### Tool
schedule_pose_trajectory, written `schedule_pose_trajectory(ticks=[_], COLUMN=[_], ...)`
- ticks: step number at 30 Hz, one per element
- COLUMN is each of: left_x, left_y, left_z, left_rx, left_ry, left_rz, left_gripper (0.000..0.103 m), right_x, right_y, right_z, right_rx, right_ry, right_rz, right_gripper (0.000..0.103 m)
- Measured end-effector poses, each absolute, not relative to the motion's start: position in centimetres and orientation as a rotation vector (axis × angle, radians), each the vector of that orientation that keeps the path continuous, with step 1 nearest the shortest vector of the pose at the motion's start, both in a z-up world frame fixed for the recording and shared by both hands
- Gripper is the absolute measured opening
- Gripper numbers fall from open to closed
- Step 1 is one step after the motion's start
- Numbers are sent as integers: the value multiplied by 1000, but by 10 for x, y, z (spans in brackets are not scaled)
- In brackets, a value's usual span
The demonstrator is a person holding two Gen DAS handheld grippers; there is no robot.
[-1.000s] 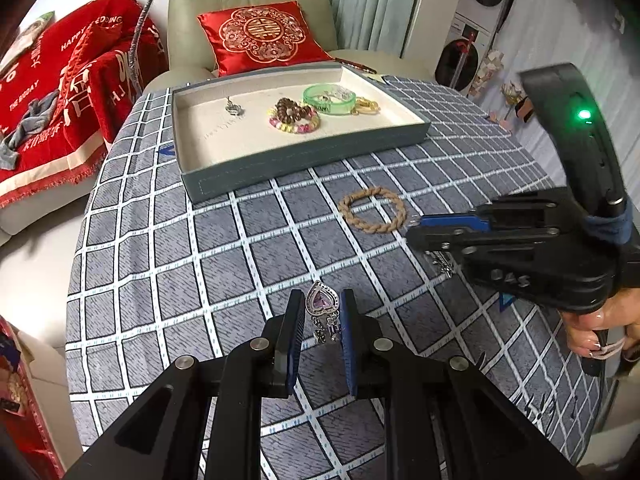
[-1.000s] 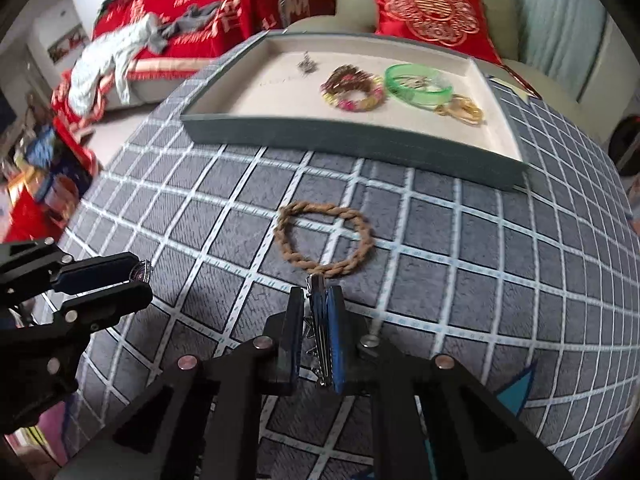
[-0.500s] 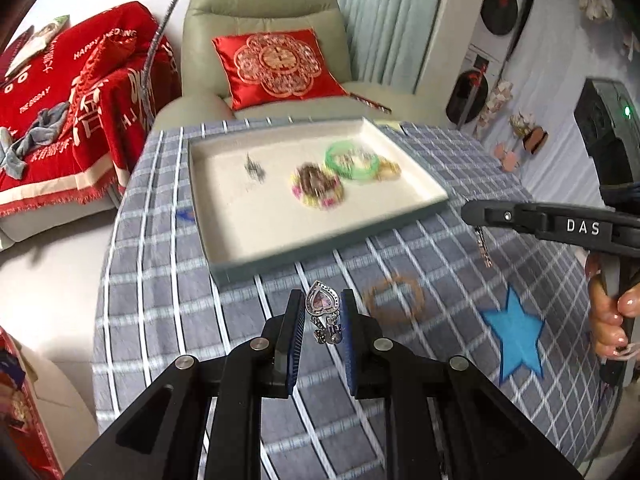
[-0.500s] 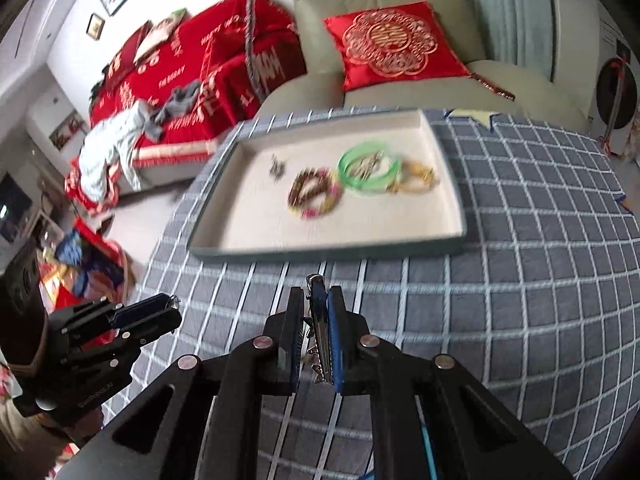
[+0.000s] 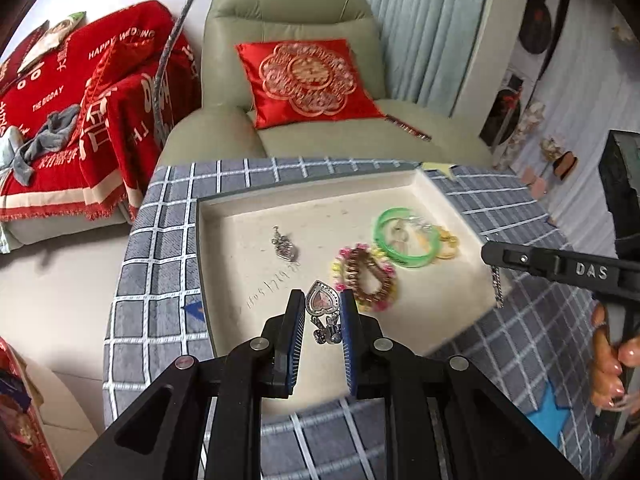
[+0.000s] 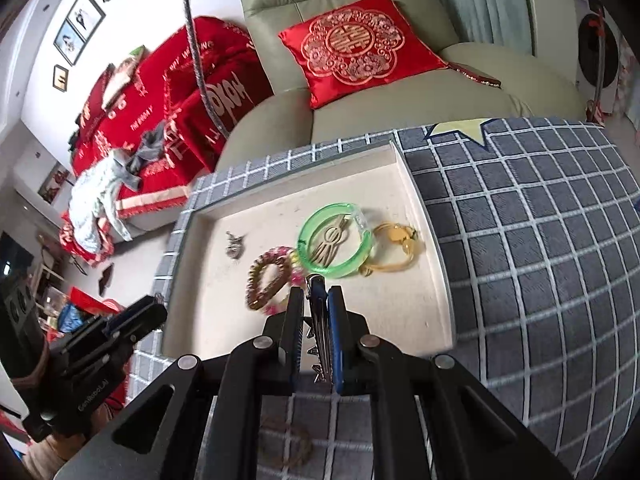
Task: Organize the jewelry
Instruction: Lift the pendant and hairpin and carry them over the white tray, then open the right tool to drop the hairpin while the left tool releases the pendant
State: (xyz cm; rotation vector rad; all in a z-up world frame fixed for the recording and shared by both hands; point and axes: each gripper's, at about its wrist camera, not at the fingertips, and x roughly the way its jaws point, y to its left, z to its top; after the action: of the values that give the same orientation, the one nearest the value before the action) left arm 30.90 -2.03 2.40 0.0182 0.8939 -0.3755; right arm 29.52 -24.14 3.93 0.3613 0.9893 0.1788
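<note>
Cream lining covers the inside of the grey tray (image 5: 436, 194), which sits on the checked cloth of the counter (image 6: 540, 240). In the tray lie a green bangle (image 6: 335, 246) with a small gold piece inside its ring, a yellow bracelet (image 6: 394, 252) touching the bangle's right side, a beaded bracelet (image 6: 269, 276) just left of the bangle, and a small silver pendant (image 5: 285, 245) apart on the left. The left hand-held gripper (image 5: 320, 322) hangs over the tray's near part, its jaws narrow and clamped on a heart-shaped pendant (image 5: 322, 301). The right hand-held gripper (image 6: 316, 332) is over the tray's near edge, jaws nearly together on a thin metal hair clip (image 6: 319, 320). A brown braided bracelet (image 6: 286, 446) lies on the cloth outside the tray, half hidden under the right gripper's frame. Behind the counter stands a green armchair (image 5: 288, 12) with a red cushion (image 5: 308, 80).
</note>
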Motion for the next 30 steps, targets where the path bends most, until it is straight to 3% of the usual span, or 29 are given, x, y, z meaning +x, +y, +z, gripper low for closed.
schedule_pose_trajectory(ticks=[13,30], left_x=[356,364], left_y=[-36,-44], left_z=[-18,-33], left_rx=[43,118], left_ry=[990,983], left_rz=[-323,-241], left_gripper=[32,33], right_x=[339,351], right_y=[-228,-226], right_z=[-19,-22], right_rx=[285,251], right_ry=[1138,1067], right_rz=[154,90], right_gripper=[13,14])
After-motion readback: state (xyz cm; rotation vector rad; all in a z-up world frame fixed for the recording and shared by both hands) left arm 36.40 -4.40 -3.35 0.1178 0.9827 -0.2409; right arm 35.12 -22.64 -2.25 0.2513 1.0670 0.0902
